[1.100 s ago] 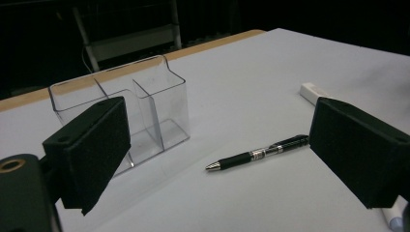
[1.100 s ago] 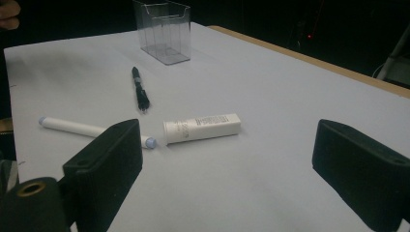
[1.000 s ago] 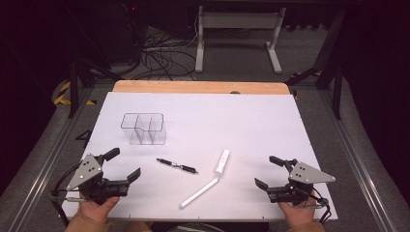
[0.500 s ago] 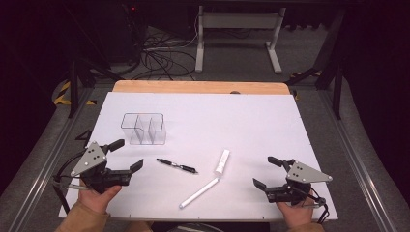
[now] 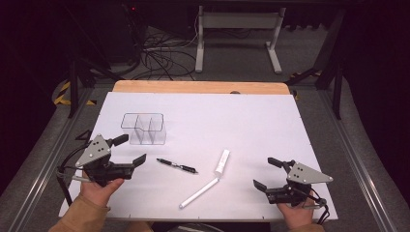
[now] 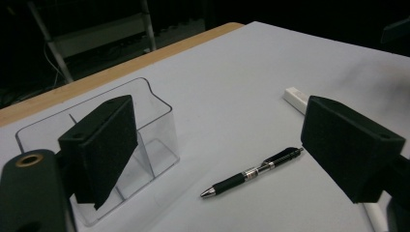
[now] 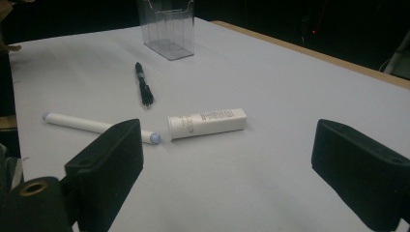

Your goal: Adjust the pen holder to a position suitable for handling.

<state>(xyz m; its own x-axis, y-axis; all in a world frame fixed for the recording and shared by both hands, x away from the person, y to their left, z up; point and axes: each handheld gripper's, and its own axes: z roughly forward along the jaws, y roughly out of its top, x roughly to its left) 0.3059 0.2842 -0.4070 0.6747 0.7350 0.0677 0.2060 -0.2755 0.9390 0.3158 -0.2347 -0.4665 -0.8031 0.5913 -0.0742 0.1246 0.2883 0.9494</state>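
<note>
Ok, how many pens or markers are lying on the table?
3: a black pen nearest the left gripper, a long white marker nearer the person, and a short white stick touching its tip.

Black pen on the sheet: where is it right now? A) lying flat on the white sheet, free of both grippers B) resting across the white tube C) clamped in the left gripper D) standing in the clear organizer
A. The black pen lies flat on the white sheet, between the clear organizer and the white tube, and the open left gripper is short of it.
</note>
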